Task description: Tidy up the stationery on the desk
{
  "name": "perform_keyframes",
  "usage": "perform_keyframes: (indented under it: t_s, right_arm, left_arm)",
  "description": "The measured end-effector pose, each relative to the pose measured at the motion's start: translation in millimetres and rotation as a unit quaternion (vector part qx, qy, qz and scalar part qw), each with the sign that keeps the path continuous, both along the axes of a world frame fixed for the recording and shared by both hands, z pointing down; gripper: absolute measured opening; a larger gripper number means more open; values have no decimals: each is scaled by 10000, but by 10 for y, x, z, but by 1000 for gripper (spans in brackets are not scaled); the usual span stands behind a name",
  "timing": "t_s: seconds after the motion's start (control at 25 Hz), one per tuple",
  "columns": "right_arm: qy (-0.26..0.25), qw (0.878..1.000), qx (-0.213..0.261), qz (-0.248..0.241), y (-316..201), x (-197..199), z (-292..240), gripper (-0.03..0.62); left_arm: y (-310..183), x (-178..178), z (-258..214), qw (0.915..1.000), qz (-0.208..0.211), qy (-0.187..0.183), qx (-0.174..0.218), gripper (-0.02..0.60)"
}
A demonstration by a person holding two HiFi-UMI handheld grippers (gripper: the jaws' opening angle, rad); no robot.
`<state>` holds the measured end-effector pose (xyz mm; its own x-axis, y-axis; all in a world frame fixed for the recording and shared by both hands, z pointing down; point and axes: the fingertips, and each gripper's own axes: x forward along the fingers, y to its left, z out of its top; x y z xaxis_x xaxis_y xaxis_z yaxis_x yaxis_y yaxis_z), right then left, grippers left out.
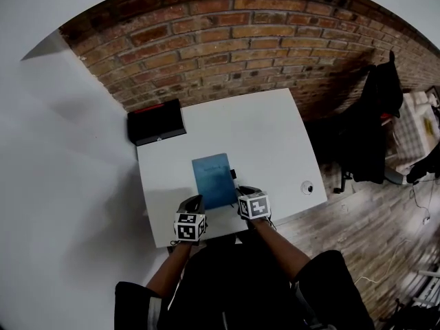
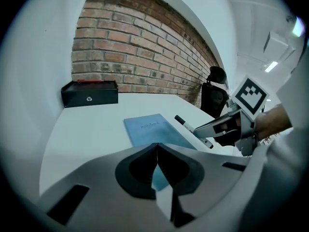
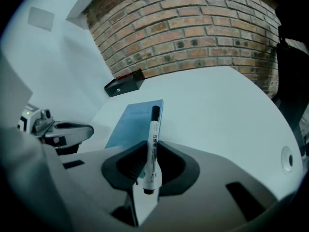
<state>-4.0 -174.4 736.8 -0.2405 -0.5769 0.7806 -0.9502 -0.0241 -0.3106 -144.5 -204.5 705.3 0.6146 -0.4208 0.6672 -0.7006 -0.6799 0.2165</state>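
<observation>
Blue against the white desk, the notebook lay closed and flat near the front edge, between my two grippers and a little ahead of them. The left gripper had its jaws pressed together with nothing between them, its tips just over the notebook's near corner. The right gripper was clamped on a white marker, gripped partway along its barrel; the black cap pointed away from me, towards the notebook's right edge, and the butt end stuck out behind the jaws. From the left gripper view I saw that marker held above the desk just to the right of the notebook, though I could not tell whether its cap touched the cover. A black box with its lid shut sat at the far left corner of the desk, well apart from the notebook. A small round object sat near the right edge. Behind the desk ran a brick wall, and a black chair stood off to the right on the wooden floor.
</observation>
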Motion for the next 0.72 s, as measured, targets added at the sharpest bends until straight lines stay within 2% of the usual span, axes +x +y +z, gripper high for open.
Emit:
perform_keyframes:
  t_s: [0.16,0.36,0.72]
  right_arm:
    - [-269,9988,-160,383,-72,74,104,80]
    - [-442,9967,-285,616,-203,130,198,80]
    - [-528,9965,-549,348,-401,159,334,80]
  left_arm:
    - [-31,-67,30,10000,-4,-72,-49,15]
    - [-78,-184,100,9997,-58,-167,-148,15]
    - [-163,-296,205,9990,-179,-236,-332,15]
